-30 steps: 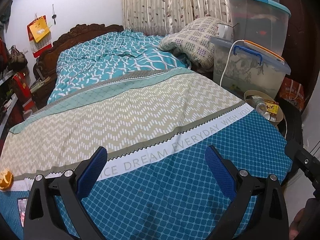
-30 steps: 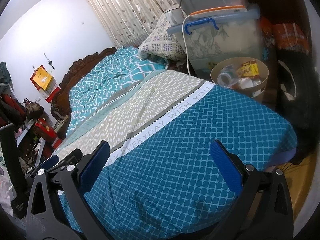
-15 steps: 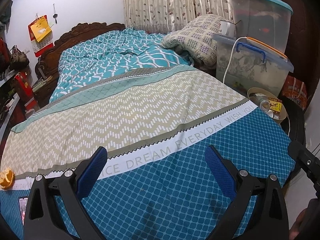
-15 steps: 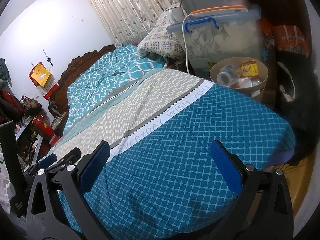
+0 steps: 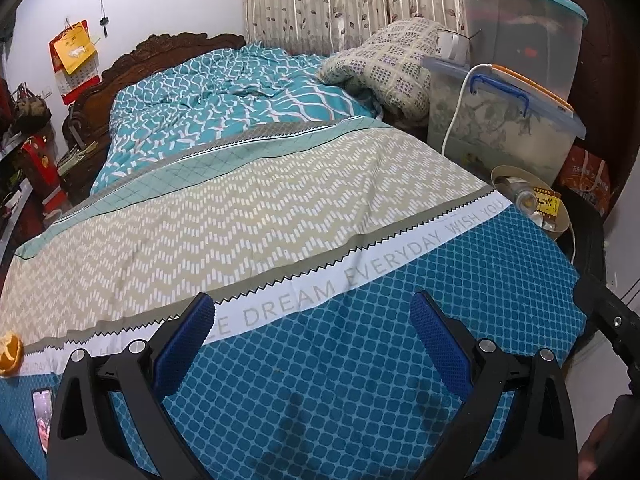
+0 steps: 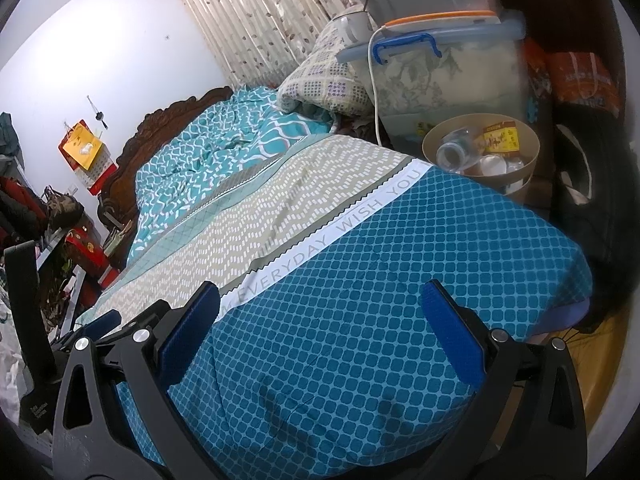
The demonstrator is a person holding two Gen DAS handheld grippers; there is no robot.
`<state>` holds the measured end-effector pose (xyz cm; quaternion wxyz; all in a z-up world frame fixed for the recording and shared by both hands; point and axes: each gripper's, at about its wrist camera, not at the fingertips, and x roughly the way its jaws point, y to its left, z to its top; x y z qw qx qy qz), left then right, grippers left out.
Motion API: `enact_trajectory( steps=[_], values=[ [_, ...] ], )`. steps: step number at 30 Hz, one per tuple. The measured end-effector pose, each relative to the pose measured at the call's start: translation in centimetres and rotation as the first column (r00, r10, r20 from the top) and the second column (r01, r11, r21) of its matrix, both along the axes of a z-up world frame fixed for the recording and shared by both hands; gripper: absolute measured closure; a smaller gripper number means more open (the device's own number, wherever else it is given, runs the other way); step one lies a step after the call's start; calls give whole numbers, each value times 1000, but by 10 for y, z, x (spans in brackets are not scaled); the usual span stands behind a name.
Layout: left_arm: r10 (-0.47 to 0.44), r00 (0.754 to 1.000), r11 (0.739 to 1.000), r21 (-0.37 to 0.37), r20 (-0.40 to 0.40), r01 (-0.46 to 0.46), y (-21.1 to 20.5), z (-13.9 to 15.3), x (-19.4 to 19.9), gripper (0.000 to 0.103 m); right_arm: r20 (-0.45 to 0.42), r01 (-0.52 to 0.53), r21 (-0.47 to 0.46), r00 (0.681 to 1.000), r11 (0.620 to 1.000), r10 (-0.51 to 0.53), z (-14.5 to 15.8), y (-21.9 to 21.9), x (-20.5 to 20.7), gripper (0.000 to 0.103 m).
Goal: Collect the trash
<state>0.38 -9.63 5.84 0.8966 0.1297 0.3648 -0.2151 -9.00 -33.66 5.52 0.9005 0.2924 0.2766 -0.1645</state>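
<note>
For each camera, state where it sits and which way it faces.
Left wrist: on the left claw, above the bed's foot, facing the headboard; own open fingers and the right claw's edge show.
Right wrist: on the right claw, facing up the bed toward the bin; own open fingers and the left claw show.
Shared: bedspread, bin, lidded storage box, pillow.

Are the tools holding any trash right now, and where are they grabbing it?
No. The left tool and the right tool are both open, with only the bedspread showing between their fingers. The orange peel lies untouched on the bed.
</note>
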Motion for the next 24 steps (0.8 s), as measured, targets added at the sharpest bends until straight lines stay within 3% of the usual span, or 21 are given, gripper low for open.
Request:
enact_trajectory(
  steps=[24],
  values=[
    [26,999,999,18,23,-26,4,0,1,9,-13,-16,-4,1000,1000,16,-1,7,6,3]
  ],
)
